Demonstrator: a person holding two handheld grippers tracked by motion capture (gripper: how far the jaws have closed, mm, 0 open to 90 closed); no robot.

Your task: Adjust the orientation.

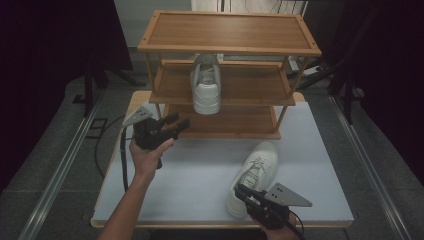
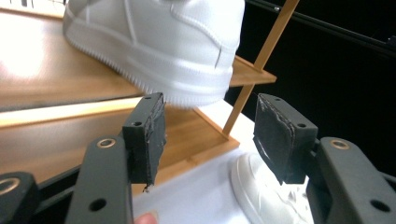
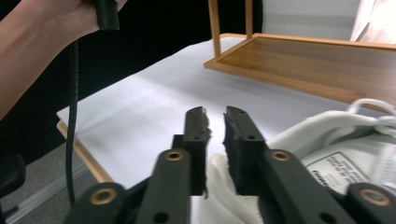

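Note:
One white shoe [image 1: 206, 85] stands on the middle shelf of the wooden rack [image 1: 230, 32], heel toward me. Its heel [image 2: 154, 42] sits just above my left gripper [image 2: 208, 121], whose jaws stand wide apart with nothing between them. In the high view the left gripper [image 1: 179, 121] hovers at the rack's lower left corner. A second white shoe [image 1: 255, 170] lies on the table, toe pointing at the rack. My right gripper [image 1: 245, 192] is at its heel. Its jaws [image 3: 215, 116] stand nearly together, pinching the heel rim of the shoe [image 3: 327, 140].
The pale table [image 1: 200, 170] holds the three-shelf rack at its far half; the top and bottom shelves are bare. The rack's thin corner posts [image 2: 261, 51] stand close to the left gripper. Dark floor and metal rails flank the table. A cable [image 3: 72, 116] hangs from the left hand.

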